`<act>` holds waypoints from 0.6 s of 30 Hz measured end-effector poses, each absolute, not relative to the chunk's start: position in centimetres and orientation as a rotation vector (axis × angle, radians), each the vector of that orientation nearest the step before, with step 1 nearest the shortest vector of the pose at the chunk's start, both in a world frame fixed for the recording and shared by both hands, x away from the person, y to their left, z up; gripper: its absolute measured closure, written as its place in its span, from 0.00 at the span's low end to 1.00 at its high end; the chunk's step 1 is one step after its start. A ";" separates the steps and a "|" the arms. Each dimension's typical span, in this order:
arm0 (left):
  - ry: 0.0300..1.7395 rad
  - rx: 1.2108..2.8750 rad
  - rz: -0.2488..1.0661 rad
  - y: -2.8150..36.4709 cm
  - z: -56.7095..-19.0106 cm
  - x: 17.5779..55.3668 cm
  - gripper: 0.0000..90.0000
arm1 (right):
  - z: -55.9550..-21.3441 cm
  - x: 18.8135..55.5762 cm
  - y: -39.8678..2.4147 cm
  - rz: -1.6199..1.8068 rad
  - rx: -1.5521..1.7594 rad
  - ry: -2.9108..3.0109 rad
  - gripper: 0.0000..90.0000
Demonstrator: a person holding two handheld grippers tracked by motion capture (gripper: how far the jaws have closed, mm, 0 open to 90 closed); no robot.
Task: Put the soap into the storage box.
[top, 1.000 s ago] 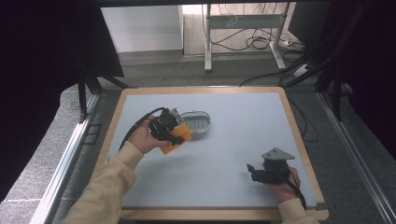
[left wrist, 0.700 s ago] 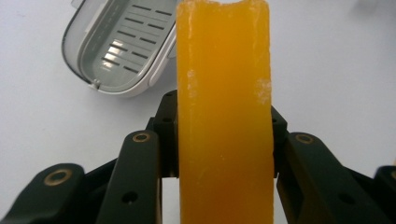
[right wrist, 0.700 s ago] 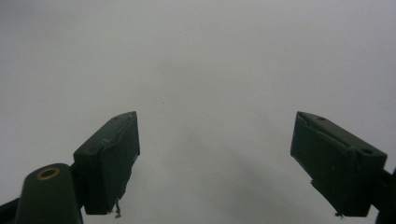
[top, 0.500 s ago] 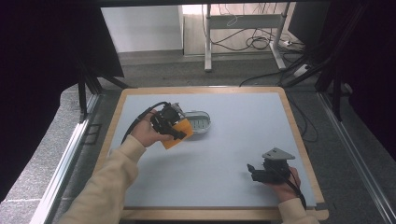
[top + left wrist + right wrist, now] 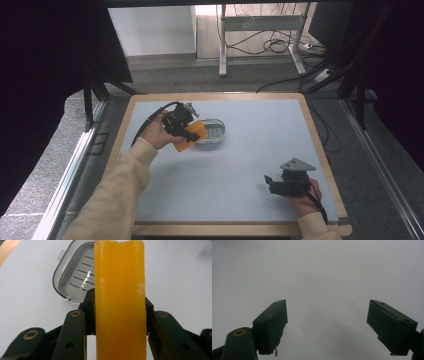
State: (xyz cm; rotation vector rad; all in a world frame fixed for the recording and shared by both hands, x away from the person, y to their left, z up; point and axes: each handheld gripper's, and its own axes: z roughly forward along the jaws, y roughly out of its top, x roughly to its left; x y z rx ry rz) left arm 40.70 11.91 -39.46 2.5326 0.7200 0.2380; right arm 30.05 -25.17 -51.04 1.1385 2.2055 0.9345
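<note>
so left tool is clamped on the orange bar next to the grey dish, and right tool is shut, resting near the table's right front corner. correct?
Not quite. The right tool is open: the right gripper view shows its jaws standing wide apart with nothing between them. The rest holds: the left tool is clamped on the orange bar beside the grey dish.

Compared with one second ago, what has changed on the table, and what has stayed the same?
The left gripper, shut on the orange sponge, has moved a little up and toward the far side of the table, so the sponge now sits partly in front of the grey dish. Nothing was picked up or released. The dish kept its place, and the right gripper stayed open near the table's right front corner.
</note>
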 end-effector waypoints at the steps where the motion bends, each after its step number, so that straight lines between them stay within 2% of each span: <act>1: 0.702 2.536 0.247 11.8 -39.4 40.8 0.69 | -51.0 30.1 -25.2 0.936 1.136 2.205 0.19; 18: 0.609 2.561 0.234 10.9 -40.3 43.0 0.69 | -50.9 29.9 -25.1 0.964 1.103 2.199 0.19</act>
